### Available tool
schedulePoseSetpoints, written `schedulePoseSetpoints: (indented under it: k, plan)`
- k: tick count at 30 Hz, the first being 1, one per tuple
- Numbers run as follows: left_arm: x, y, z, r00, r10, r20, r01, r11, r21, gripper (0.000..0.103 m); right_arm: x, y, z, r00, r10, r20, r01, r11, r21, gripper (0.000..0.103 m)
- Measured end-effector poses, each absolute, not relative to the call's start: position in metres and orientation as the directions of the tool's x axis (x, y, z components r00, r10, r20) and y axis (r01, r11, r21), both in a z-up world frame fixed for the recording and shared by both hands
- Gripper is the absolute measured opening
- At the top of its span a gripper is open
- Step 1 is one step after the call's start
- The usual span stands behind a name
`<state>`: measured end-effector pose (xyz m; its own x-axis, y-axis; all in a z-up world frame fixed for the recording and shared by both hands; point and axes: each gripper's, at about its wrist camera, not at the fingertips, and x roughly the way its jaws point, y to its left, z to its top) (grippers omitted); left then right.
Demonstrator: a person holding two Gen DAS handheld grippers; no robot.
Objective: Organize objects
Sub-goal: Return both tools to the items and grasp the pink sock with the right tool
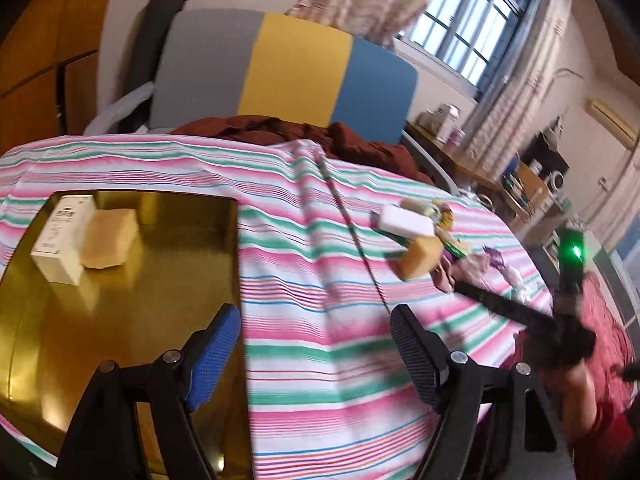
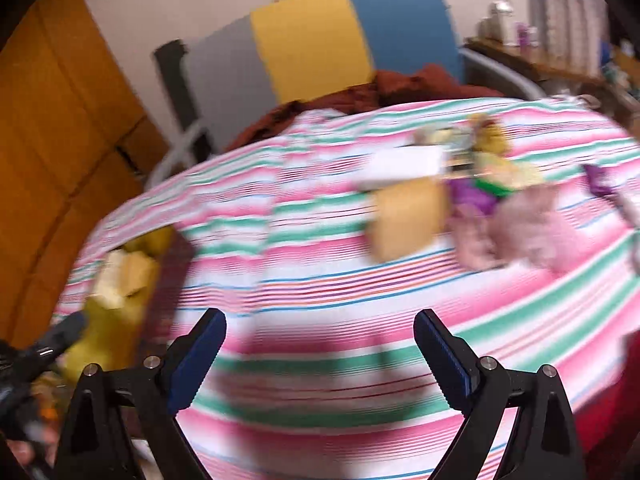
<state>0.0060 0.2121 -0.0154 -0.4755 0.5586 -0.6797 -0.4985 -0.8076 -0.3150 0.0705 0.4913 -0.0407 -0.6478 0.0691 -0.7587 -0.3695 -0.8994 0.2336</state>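
Note:
A gold tray [image 1: 140, 320] lies on the striped cloth at the left, holding a white box [image 1: 64, 236] and a yellow sponge [image 1: 110, 240]. My left gripper [image 1: 316, 320] hangs open over the tray's right edge with nothing between its fingers. Further right sits a loose pile: a white block [image 1: 408, 222], a yellow sponge [image 1: 418, 262] and small purple and pink items. In the blurred right wrist view my right gripper [image 2: 320, 320] is open and holds nothing, short of the same white block [image 2: 408, 164], sponge [image 2: 408, 220] and a pink fluffy item [image 2: 532, 224].
A chair with a grey, yellow and blue back [image 1: 288, 68] stands behind the table, with a rust-red cloth [image 1: 312, 132] draped at its foot. A wooden wardrobe [image 1: 36, 40] is at the left. A cluttered desk [image 1: 472, 152] runs under the window at the right.

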Motion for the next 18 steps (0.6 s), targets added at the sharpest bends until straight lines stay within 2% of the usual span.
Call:
schedulePoseSetpoints:
  k: [8, 11, 13, 15, 18]
  plan:
    - [0.023, 0.241, -0.027, -0.433, 0.557, -0.709, -0.536, -0.791, -0.294, 0.079, 0.051, 0.570, -0.042, -0.591, 0.297, -0.750, -0.462, -0.887, 0.014, 0.097]
    - [0.025, 0.249, -0.031, -0.422, 0.544, -0.725, -0.538, -0.794, -0.283, 0.079, 0.038, 0.581, -0.056, -0.555, 0.301, -0.776, -0.464, -0.886, -0.011, 0.097]
    - [0.026, 0.254, -0.034, -0.413, 0.542, -0.732, -0.543, -0.792, -0.280, 0.079, 0.024, 0.583, -0.074, -0.475, 0.286, -0.832, -0.444, -0.894, -0.053, 0.096]
    - [0.028, 0.259, -0.036, -0.406, 0.535, -0.741, -0.548, -0.791, -0.271, 0.079, 0.012, 0.587, -0.091, -0.423, 0.262, -0.868, -0.426, -0.902, -0.065, 0.089]
    - [0.028, 0.267, -0.039, -0.397, 0.540, -0.742, -0.558, -0.784, -0.272, 0.079, 0.010, 0.590, -0.089, -0.443, 0.272, -0.854, -0.422, -0.904, -0.069, 0.086]
